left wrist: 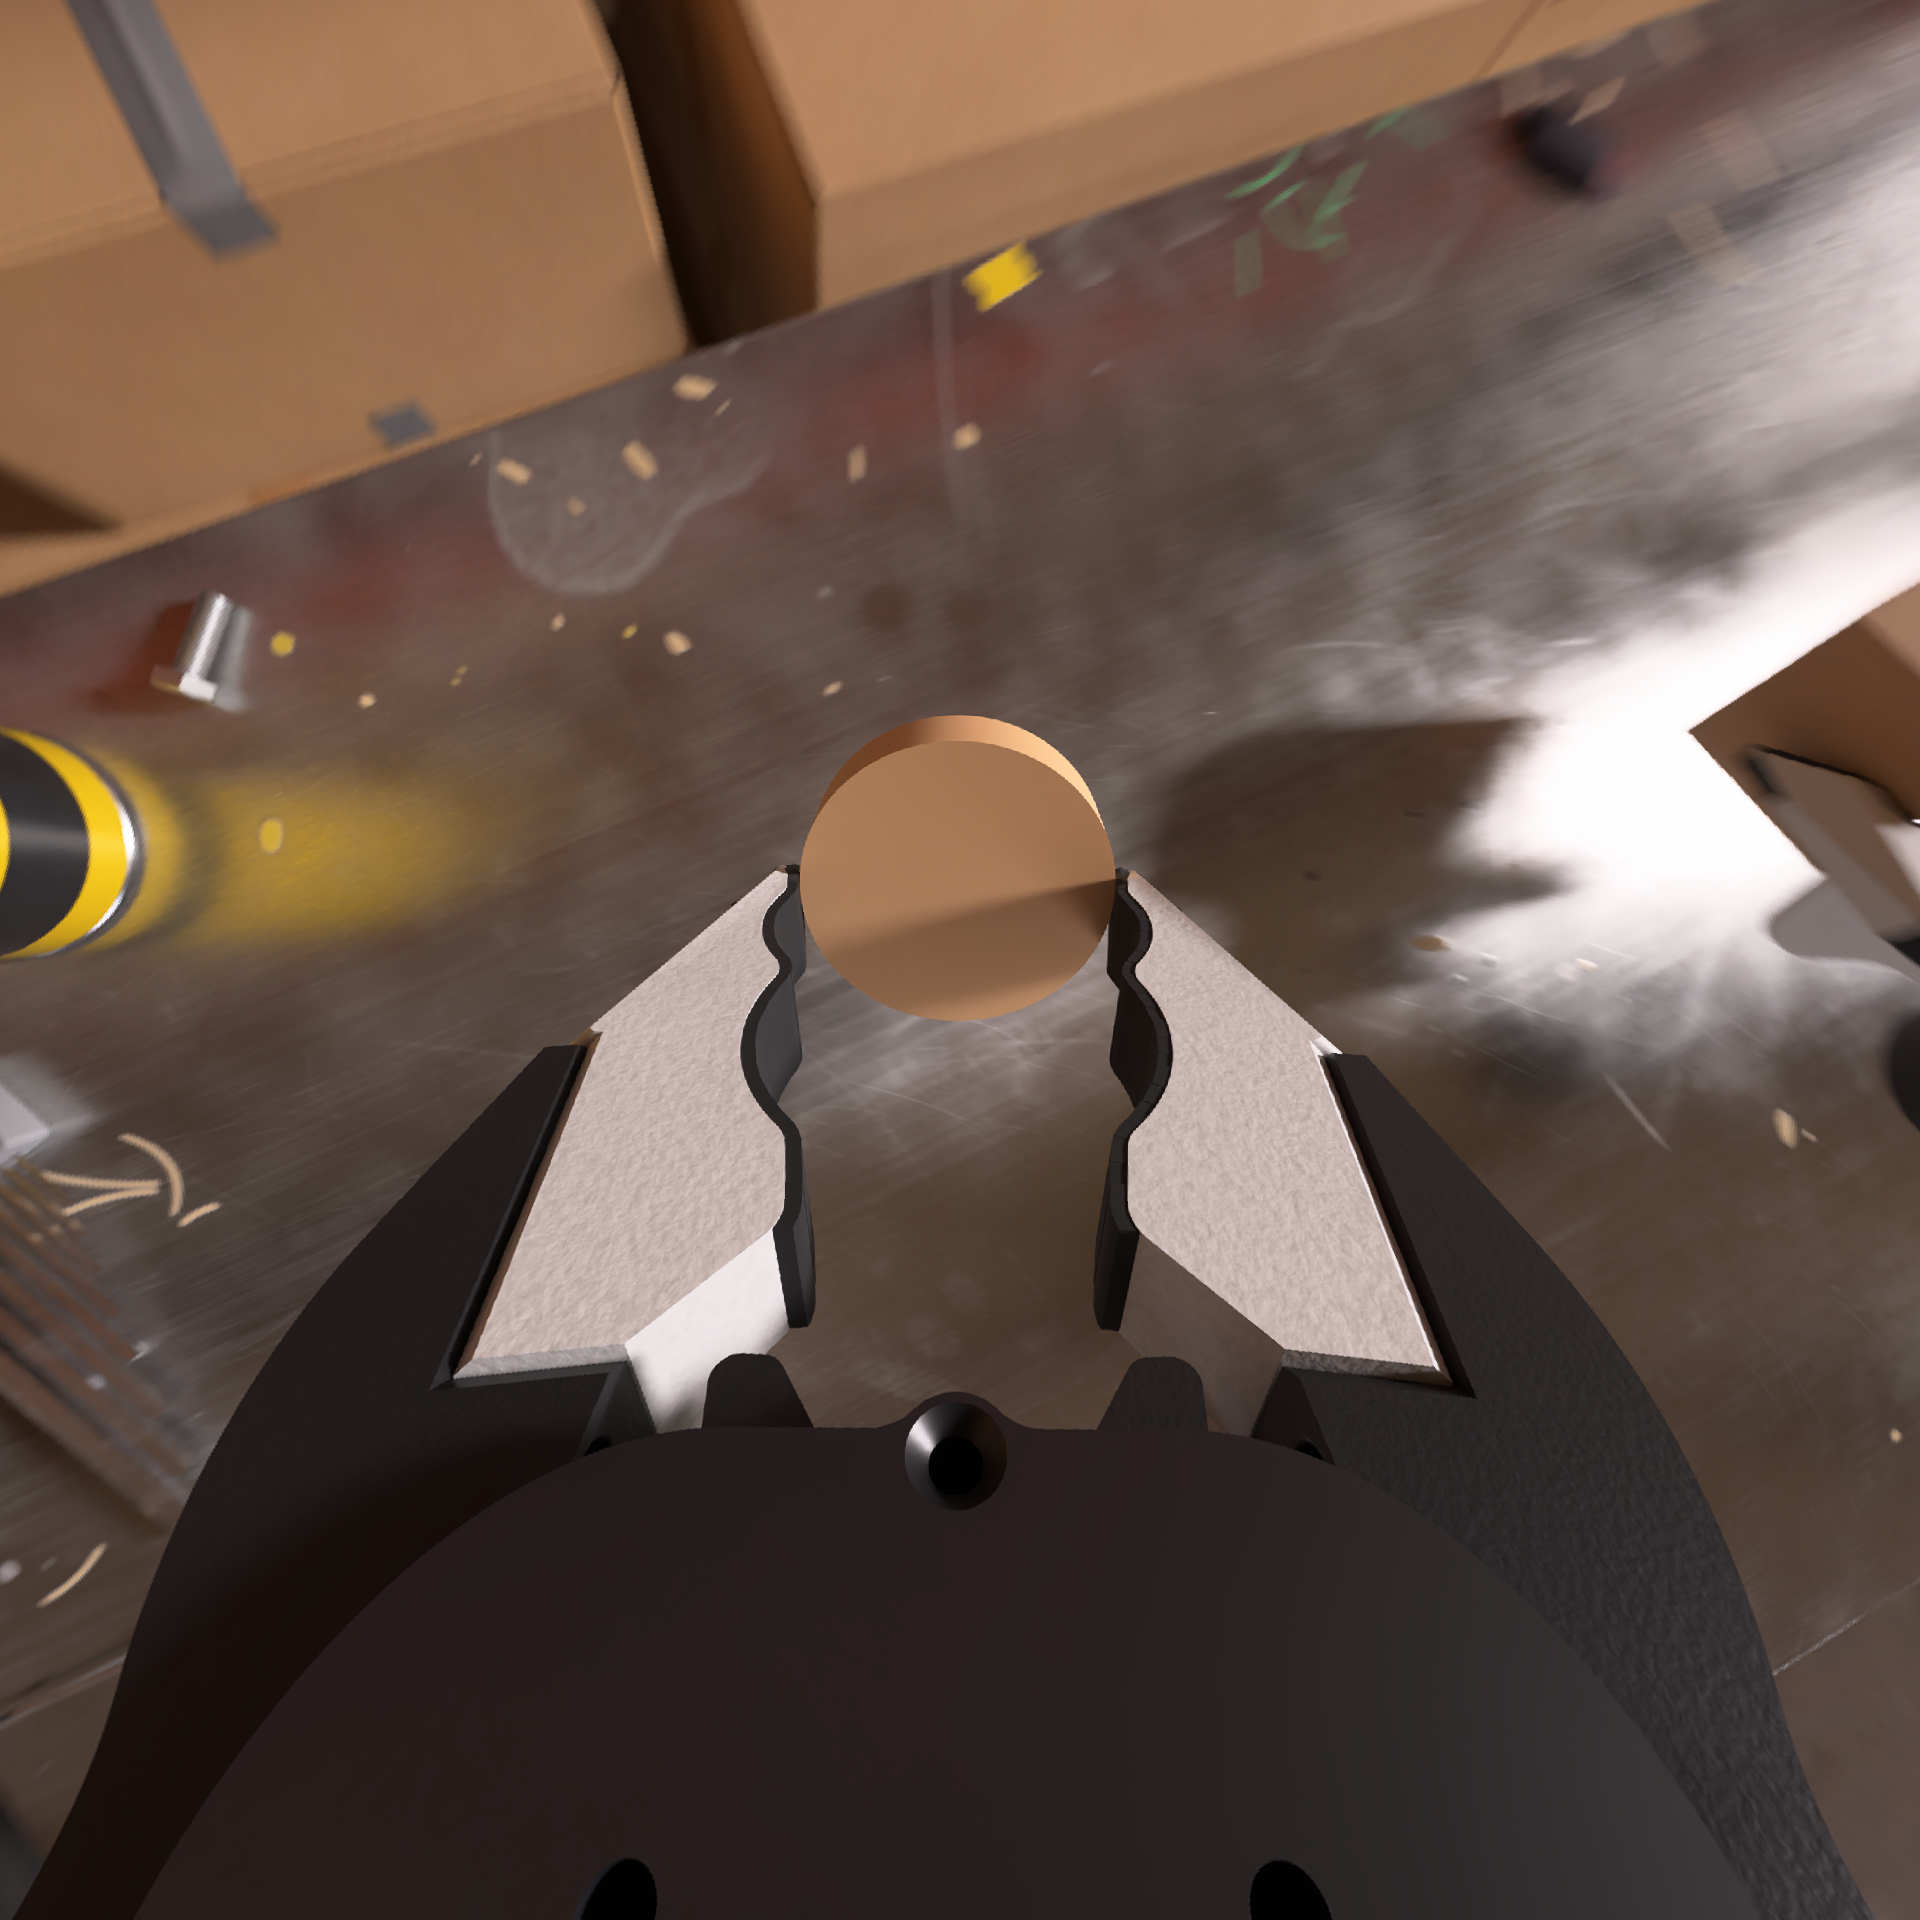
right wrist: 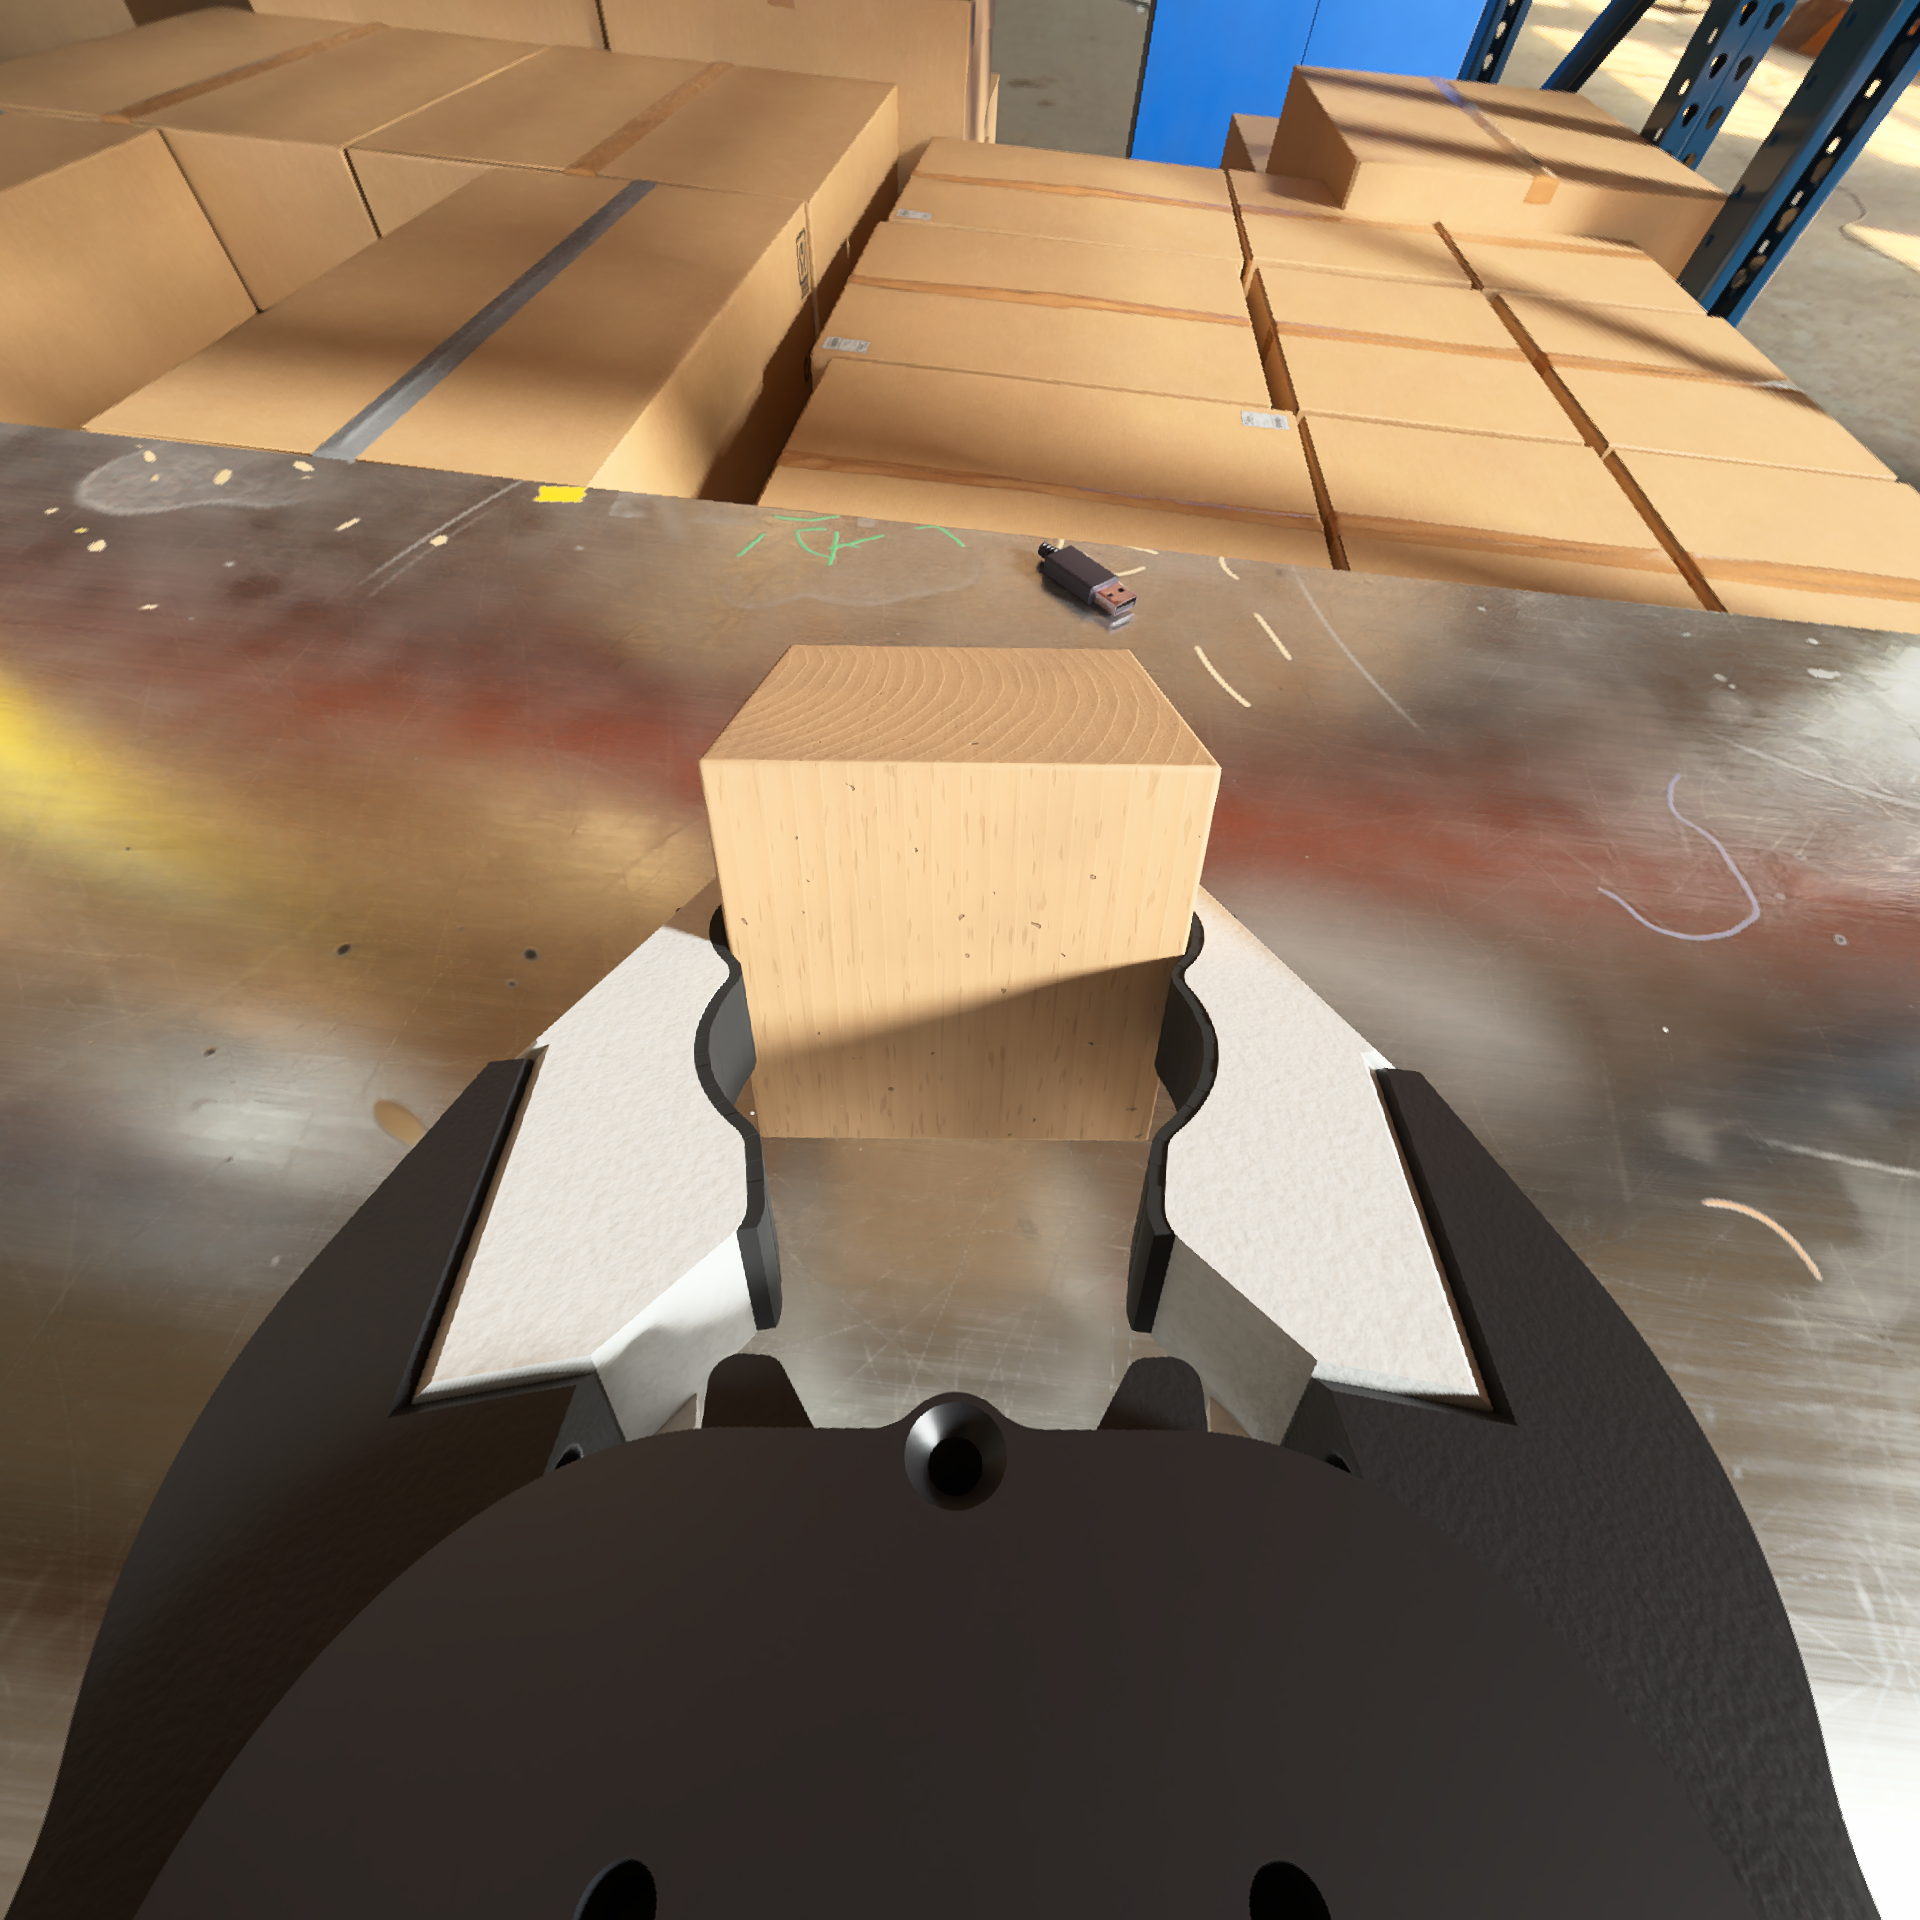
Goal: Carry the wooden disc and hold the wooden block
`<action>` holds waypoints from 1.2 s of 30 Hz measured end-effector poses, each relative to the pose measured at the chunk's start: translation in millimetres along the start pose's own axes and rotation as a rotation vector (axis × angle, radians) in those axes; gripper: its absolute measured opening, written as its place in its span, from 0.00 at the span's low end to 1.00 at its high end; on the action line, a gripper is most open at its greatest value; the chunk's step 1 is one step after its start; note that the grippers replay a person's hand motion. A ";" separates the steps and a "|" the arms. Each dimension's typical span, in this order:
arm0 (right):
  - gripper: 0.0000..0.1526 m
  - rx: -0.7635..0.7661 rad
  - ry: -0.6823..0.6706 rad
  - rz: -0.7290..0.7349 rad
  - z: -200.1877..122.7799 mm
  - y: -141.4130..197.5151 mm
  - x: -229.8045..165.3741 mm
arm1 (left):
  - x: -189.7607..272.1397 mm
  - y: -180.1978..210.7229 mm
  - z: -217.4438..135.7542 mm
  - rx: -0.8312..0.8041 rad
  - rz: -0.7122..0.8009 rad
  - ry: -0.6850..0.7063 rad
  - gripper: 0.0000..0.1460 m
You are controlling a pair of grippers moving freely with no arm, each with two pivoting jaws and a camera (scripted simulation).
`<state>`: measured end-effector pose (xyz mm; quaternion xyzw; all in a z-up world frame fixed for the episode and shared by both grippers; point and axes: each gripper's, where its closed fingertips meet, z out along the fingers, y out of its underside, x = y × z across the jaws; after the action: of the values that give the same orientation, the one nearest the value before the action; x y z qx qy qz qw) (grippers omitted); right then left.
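Note:
In the left wrist view, my left gripper (left wrist: pixel 956 883) is shut on the round wooden disc (left wrist: pixel 956 831). The fingertips pinch its two side edges, and its flat face is turned towards the camera. The disc hangs above the metal table (left wrist: pixel 1039 1195), and its shadow lies off to the right. In the right wrist view, my right gripper (right wrist: pixel 956 920) is shut on the wooden block (right wrist: pixel 956 883), a pale cube. The pads press its left and right faces. The block's bottom edge seems to rest on the table (right wrist: pixel 312 935).
A steel bolt (left wrist: pixel 208 655), a yellow-and-black cylinder (left wrist: pixel 62 842) and a ribbed grey part (left wrist: pixel 62 1299) lie to the left. A USB stick (right wrist: pixel 1089 585) lies near the table's far edge. Cardboard boxes (right wrist: pixel 1039 343) and a blue rack (right wrist: pixel 1766 156) stand beyond.

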<state>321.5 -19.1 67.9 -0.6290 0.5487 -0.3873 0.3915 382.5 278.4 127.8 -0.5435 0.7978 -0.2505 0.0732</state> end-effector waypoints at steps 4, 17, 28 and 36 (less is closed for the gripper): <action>0.52 -0.004 0.000 0.001 -0.6 -0.6 -0.8 | -36.2 -6.0 50.5 -0.202 -0.063 -0.067 0.40; 0.52 -0.005 0.002 -0.005 -0.3 0.9 -0.5 | -76.4 -0.2 113.4 -0.333 -0.121 -0.133 0.40; 0.52 -0.008 0.004 -0.004 0.1 1.9 -0.2 | -75.6 -1.8 96.5 -0.308 -0.131 -0.052 0.40; 0.52 -0.007 0.001 0.001 -1.1 2.2 -0.5 | 60.7 -56.4 4.3 -0.037 0.142 0.299 0.40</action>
<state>319.6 -18.9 66.2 -0.6299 0.5505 -0.3855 0.3893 406.8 206.2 160.6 -0.4438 0.8406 -0.3080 -0.0388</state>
